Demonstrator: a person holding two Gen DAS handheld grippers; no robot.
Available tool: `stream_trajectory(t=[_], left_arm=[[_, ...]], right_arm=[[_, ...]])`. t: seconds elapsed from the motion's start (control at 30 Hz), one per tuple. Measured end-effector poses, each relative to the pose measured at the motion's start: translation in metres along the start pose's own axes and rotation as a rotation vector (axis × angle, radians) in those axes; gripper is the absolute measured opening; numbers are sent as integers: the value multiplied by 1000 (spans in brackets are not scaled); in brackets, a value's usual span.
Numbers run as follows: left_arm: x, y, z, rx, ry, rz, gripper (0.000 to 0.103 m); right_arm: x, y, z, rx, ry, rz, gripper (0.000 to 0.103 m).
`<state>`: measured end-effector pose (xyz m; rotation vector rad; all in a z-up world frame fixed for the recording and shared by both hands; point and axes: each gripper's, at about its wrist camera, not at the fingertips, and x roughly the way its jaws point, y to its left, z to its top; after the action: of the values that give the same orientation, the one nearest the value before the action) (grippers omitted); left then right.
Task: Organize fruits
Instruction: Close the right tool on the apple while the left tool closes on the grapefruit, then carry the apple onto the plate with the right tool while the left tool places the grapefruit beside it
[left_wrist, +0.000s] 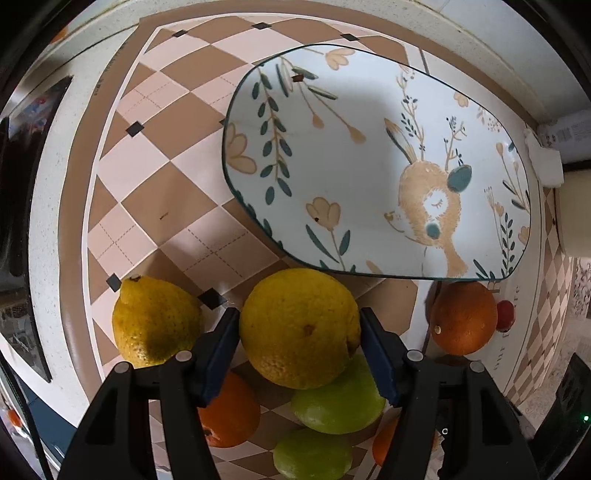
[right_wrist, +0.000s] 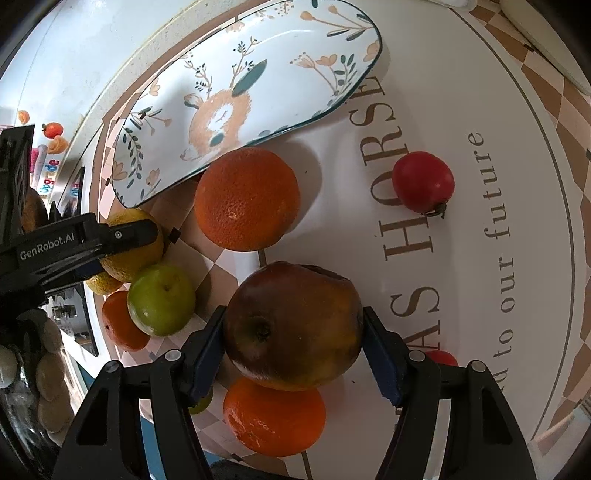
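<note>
Fruits near floral ceramic plate (left_wrist: 373, 122): left gripper (left_wrist: 299, 332) clamps round yellow citrus (left_wrist: 299, 328), right gripper (right_wrist: 293, 326) clamps brownish apple (right_wrist: 293, 325); lift w/ steady squeeze.

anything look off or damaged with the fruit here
Yes: the brownish fruit between the right gripper fingers looks bruised, with dark mottled skin and a wrinkled patch near the top, unlike the bright oranges and lemons. The plate holds no fruit.

Plate (right_wrist: 258, 74) behind the fruit cluster; tomato (right_wrist: 423, 181) apart, right of the orange (right_wrist: 246, 198).
</note>
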<state>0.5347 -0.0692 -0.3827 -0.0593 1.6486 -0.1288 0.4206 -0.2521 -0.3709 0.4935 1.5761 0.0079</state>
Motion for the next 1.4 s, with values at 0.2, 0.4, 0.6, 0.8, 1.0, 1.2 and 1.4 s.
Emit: stream_trajectory(t=[0.2, 0.4, 0.6, 0.8, 1.0, 1.2, 1.4], left_arm=[[-10, -4, -2, 27, -35, 11, 61], [-43, -4, -9, 40, -69, -8, 61], [-94, -9, -5, 53, -130, -87, 62], [-110, -6, 31, 9, -154, -164, 62], [-79, -8, 82, -27, -127, -156, 62], [-49, -4, 114, -54, -64, -171, 62], [-31, -5, 134, -69, -18, -173, 62]], right_arm=[[0, 1, -3, -4, -17, -1, 71], [-8, -2, -8, -2, -19, 30, 71], [-56, 7, 1, -11, -79, 131, 71], [-90, 26, 62, -56, -204, 136, 71], [-65, 42, 133, -110, -184, 46, 71], [-31, 52, 173, -192, -129, -40, 71], [-13, 63, 191, -231, -95, -63, 71]])
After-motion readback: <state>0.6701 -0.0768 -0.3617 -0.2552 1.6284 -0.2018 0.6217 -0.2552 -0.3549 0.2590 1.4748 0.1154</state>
